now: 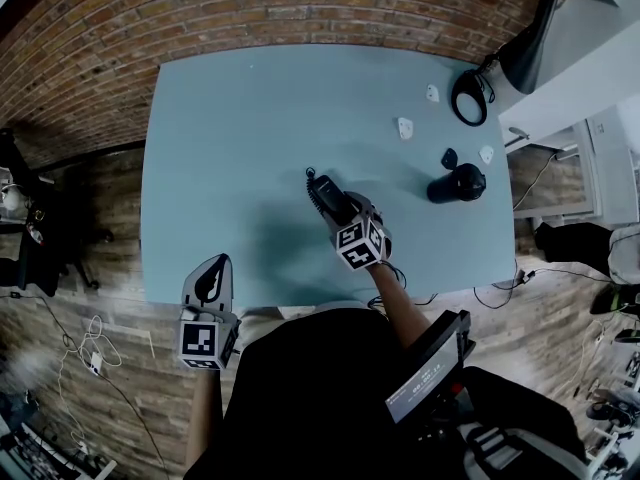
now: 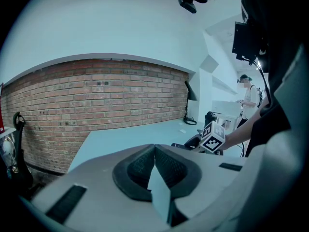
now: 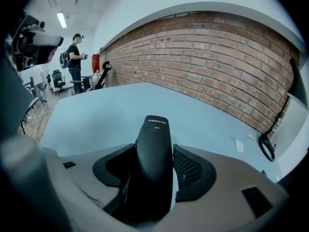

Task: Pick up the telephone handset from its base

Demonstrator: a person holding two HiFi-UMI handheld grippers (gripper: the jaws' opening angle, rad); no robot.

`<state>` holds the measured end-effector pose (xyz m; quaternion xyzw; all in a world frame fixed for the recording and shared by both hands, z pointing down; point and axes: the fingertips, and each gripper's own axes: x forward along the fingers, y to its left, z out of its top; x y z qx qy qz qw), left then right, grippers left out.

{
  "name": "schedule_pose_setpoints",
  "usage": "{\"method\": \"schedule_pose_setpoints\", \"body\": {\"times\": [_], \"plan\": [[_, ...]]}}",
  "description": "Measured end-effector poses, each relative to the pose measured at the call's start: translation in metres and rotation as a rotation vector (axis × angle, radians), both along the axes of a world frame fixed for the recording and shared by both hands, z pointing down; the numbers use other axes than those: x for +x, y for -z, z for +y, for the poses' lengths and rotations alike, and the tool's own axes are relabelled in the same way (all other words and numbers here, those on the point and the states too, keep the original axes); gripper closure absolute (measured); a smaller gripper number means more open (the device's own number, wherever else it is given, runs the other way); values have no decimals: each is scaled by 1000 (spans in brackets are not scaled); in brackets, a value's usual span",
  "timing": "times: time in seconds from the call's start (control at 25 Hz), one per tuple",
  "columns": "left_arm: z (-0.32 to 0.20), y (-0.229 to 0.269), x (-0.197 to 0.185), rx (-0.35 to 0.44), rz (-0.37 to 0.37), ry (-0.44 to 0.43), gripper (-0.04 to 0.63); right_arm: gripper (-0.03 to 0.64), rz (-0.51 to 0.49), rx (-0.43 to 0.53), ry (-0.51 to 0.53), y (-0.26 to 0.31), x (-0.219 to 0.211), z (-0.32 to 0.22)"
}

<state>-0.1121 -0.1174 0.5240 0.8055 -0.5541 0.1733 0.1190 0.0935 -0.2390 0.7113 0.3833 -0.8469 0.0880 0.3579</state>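
Note:
The black telephone handset [image 1: 321, 189] lies over the middle of the blue-grey table [image 1: 230, 128], with a curl of cord at its far end. My right gripper [image 1: 337, 204] is shut on it; in the right gripper view the handset [image 3: 154, 144] stands between the pads and sticks out forward past the right gripper [image 3: 152, 164]. I cannot make out the base beneath it. My left gripper [image 1: 214, 271] hangs at the table's near edge, well left of the handset. In its own view the left gripper [image 2: 154, 152] is shut with nothing in it.
A black cylinder [image 1: 457, 183] and a small black lid [image 1: 449, 157] stand right of the handset. Small white pieces [image 1: 404, 127] lie further back. A black lamp base [image 1: 468, 98] sits at the far right corner. A brick wall [image 1: 250, 8] runs behind the table.

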Motion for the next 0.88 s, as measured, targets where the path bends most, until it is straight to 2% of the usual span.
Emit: {"method": "schedule_pose_setpoints", "body": {"times": [0.88], "plan": [[-2,-2,4,0,7,-7,584,374,-83,111,-27,54,-3,-23]]}}
